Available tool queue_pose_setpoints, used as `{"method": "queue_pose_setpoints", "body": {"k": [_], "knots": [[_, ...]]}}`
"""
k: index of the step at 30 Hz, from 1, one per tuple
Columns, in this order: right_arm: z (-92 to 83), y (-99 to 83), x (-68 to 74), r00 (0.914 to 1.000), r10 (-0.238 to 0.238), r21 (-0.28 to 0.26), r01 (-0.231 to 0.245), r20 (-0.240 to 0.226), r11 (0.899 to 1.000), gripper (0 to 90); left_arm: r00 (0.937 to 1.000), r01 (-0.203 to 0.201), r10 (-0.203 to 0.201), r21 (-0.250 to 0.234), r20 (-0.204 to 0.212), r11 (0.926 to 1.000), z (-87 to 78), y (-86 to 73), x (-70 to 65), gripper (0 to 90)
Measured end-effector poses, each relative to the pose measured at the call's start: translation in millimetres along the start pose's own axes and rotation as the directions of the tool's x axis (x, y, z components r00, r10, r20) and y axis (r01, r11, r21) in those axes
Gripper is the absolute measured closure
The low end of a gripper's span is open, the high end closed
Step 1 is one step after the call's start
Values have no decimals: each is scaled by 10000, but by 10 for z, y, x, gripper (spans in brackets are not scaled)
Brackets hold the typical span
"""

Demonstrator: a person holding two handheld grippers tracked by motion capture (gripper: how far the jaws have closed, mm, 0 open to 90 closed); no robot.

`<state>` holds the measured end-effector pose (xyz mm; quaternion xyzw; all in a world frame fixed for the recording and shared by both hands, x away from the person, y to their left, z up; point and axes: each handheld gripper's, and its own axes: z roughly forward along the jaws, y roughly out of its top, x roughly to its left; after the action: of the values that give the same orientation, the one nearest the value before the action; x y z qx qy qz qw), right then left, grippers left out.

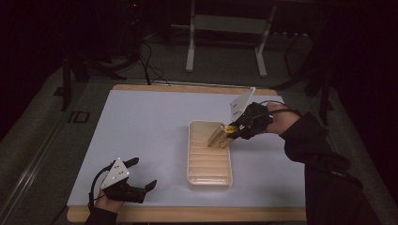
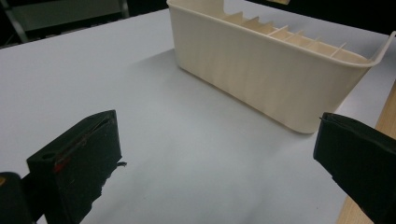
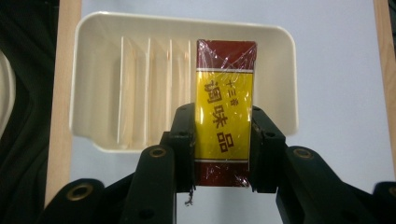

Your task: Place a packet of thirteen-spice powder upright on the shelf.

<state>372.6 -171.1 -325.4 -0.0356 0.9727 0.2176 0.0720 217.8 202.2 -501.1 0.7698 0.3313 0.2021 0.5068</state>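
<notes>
- The left claw (image 1: 141,176) rests low over the near left part of the tabletop (image 1: 141,122), its hand coming in from the bottom edge with the grey three-cornered plate on top.
- In the left gripper view its two black jaws stand wide apart, with nothing between them but the pale sheet covering the tabletop.
- The cream tray (image 1: 191,176) sits right of centre on that sheet, well apart from the left claw, its long side running away from the person. Thin cross walls divide it into narrow slots.
- From the left gripper view the cream tray (image 2: 261,74) stands ahead and to the right, its rounded corner nearest that claw.
- The right claw (image 1: 230,136) reaches in from the right over the far end of the tray, clamped on a box (image 1: 219,136).
- In the right gripper view the box (image 3: 225,79) is red with a yellow label, wrapped in clear film; the right claw (image 3: 223,154) presses on its two long sides.
- The box's free end hangs over the end slots of the cream tray (image 3: 98,32), tilted; whether it touches the tray I cannot tell.
</notes>
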Motion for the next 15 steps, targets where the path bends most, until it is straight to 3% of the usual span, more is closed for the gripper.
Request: {"method": "queue_pose_setpoints", "body": {"k": [7, 15], "knots": [[174, -39, -50, 9994, 323, -348, -327, -109, 9989, 677, 10000, -18, 17, 48, 70, 10000, 3, -2, -2, 10], [304, -94, -22, 9997, 13, -636, -28, -233, 9980, 677, 10000, -10, 9, 102, 93, 9999, 10, -5, 2, 10]]}}
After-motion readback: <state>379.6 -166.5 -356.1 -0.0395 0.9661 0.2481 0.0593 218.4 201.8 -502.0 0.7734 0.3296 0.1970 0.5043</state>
